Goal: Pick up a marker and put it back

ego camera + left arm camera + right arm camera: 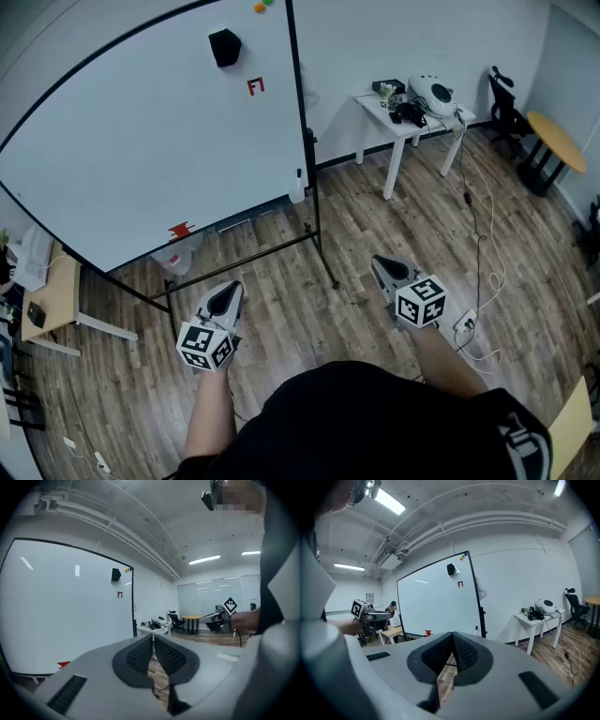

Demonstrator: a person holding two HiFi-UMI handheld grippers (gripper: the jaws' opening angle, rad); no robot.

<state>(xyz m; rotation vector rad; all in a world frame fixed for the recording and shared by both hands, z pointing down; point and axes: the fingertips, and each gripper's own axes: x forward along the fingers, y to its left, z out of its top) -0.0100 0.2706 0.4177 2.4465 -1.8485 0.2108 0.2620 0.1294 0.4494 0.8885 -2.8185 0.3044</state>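
A large whiteboard (150, 141) on a black rolling stand faces me. A small red object (180, 229), possibly a marker, rests at its lower edge and also shows in the right gripper view (427, 633) and the left gripper view (63, 664). My left gripper (228, 287) is held low in front of me, its jaws together with nothing between them (153, 638). My right gripper (378, 263) is level with it and to its right, shut and empty (452, 637). Both point toward the board from well short of it.
On the board are a black eraser (225, 47), red lettering (256, 86) and coloured magnets (261, 7). A white bottle (297, 187) stands by the stand's right post. A white table (412, 117) with gear is at the right, and a cable (483, 244) trails across the wood floor.
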